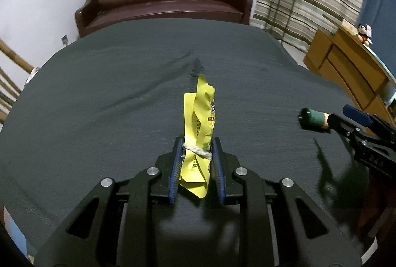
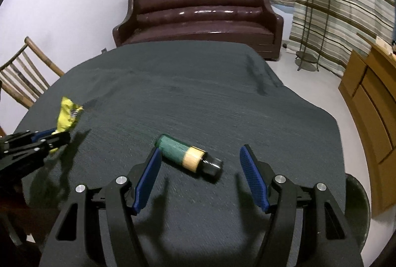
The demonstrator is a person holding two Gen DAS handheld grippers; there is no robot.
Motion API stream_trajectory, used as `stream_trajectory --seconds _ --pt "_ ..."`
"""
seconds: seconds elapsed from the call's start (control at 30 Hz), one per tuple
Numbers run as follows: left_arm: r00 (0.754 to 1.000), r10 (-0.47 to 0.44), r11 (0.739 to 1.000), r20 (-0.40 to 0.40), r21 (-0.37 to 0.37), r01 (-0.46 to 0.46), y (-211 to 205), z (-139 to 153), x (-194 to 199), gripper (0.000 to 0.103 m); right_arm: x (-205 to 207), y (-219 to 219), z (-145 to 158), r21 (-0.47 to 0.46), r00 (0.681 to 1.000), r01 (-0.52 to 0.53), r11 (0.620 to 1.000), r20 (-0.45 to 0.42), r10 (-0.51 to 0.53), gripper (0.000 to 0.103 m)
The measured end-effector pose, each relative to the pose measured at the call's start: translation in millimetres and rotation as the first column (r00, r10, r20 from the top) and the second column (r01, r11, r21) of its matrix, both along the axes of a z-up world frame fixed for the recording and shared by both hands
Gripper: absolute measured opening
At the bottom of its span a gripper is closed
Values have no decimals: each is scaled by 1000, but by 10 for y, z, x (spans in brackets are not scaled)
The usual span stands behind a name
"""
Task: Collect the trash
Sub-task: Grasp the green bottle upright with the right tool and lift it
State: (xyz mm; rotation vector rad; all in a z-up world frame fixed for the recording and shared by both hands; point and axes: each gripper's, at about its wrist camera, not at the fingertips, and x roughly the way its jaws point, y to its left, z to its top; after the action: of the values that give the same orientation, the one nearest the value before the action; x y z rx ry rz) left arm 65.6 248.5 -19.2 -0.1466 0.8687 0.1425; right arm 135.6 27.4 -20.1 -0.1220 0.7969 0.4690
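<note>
Left gripper (image 1: 196,163): your jaws are clamped on the yellow wrapper (image 1: 200,128), lifted over the dark tablecloth (image 1: 99,93).
Right gripper (image 2: 200,177): your jaws stand open around the green bottle (image 2: 184,154), which lies slanted, near-centre; left pad (image 2: 148,175) just beside it.
Risk: wrapper is limp and may slip out; closing askew could roll the bottle away.

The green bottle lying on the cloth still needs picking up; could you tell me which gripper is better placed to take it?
Right. The right gripper is open with the green bottle between its fingers; the left gripper is shut on the yellow wrapper.
</note>
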Motion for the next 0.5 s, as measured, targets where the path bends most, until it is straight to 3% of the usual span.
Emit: stream_trajectory --seconds 0.23,0.5 --pt "1000 23 1000 0 -21 -23 107 -17 -17 23 31 127 -58 -45 999 -32 998 -24 31 64" --pt "1000 -1 999 -5 -40 1 26 -54 22 23 24 160 -130 -76 998 -43 996 -59 39 32"
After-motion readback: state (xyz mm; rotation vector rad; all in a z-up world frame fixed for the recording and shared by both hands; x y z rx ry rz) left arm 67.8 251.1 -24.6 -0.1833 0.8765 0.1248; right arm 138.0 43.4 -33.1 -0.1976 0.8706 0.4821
